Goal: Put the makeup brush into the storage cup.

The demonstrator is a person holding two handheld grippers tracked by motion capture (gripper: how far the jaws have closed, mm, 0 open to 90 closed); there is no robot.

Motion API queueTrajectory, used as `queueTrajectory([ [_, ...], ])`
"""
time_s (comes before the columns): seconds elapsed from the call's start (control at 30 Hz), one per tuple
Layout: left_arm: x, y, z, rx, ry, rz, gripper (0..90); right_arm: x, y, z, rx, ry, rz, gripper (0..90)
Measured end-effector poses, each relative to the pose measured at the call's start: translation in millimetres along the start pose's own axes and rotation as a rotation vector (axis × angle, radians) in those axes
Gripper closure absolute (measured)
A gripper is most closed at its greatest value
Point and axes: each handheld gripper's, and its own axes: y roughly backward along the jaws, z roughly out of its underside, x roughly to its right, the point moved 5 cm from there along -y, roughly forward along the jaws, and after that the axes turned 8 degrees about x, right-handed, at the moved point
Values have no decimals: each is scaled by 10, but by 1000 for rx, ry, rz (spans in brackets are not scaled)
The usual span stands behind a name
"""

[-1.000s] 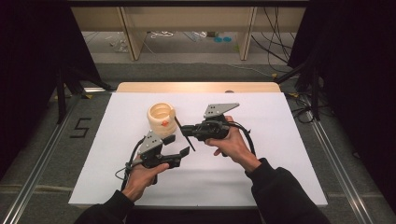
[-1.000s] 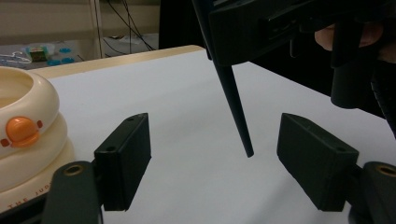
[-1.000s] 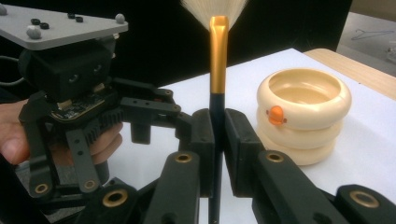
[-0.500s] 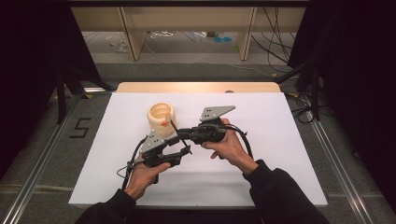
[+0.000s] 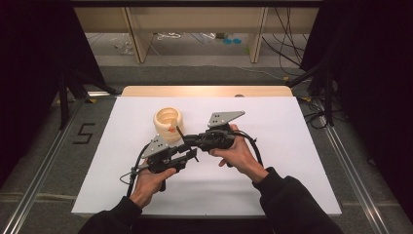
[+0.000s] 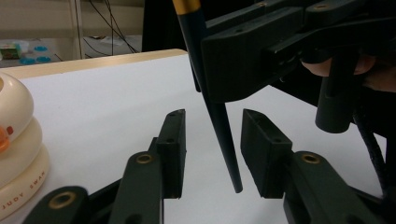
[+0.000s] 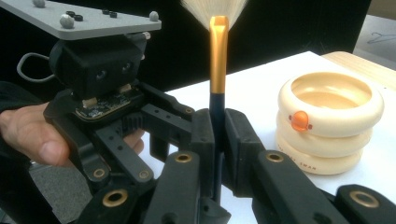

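Observation:
My right gripper [image 7: 215, 135] is shut on the dark handle of a brush [image 7: 218, 60], which stands upright with its gold ferrule and pale bristles on top. The handle's thin lower tip [image 6: 219, 121] hangs between the jaws of my left gripper [image 6: 212, 149]. Those jaws have just been closing, with a gap still on each side of the tip. In the high view both grippers [image 5: 187, 141] [image 5: 192, 155] meet at mid-table, just in front of a cream ringed holder [image 5: 167, 124] with an orange knob.
A white sheet [image 5: 292, 161] covers the table, with a wooden strip [image 5: 204, 90] along its far edge. Shelf legs and cables lie on the floor beyond. Dark curtains hang at both sides.
The left gripper's jaws have drawn closer together around the brush handle's tip. Both hands have stayed almost where they were.

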Motion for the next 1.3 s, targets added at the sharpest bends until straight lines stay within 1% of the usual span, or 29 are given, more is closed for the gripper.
queueTrajectory([
  [0.17,2,5,-5,2,12,12,668,-3,-8,3,3,0,-4,830],
  [0.2,6,4,-4,4,21,9,675,-6,-11,4,1,-1,-7,830],
  [0.3,1,3,-3,2,9,12,694,-18,-8,14,-14,-12,-8,830],
  [0.33,0,3,-3,2,9,12,701,-17,-8,14,-15,-12,-7,830],
  [0.37,0,3,-4,2,9,14,711,-11,-12,11,-7,-2,-7,830],
  [0.5,5,2,-6,5,12,21,747,-22,-12,11,-8,-17,-11,830],
  [0.7,2,4,-4,3,11,24,780,-21,-12,14,-9,-16,-13,830],
  [0.73,0,4,-5,4,15,27,786,-19,-7,15,-14,-12,-8,830],
  [0.77,1,6,-6,4,24,26,792,-23,-12,14,-8,-16,-15,831],
  [0.83,-9,14,-5,0,35,28,805,-23,-9,11,-8,-15,-14,831],
  [0.93,-23,17,2,-3,68,24,825,-18,-4,10,-8,-12,-13,830],
  [1.0,-31,18,7,-1,67,23,833,-15,-4,12,-11,0,-14,828],
  [1.07,-36,20,6,-3,57,19,834,-14,-3,15,-15,-5,-18,823],
  [1.1,-37,22,6,-3,52,18,835,-13,-3,15,-12,-8,-20,814],
  [1.13,-36,22,5,-3,47,18,835,-5,-5,12,-11,4,-20,769],
  [1.17,-36,23,4,-2,43,16,835,-14,-11,16,-22,-2,-23,703],
  [1.2,-36,23,4,-2,43,16,835,-14,-11,16,-22,-2,-23,703],
  [1.23,-44,25,4,-4,32,12,835,-9,-10,-4,-29,5,6,610],
  [1.27,-50,26,6,-4,26,10,835,-7,-16,-15,-19,7,6,597],
  [1.3,-55,26,6,-5,24,9,835,-9,-5,-28,-22,4,0,577],
])
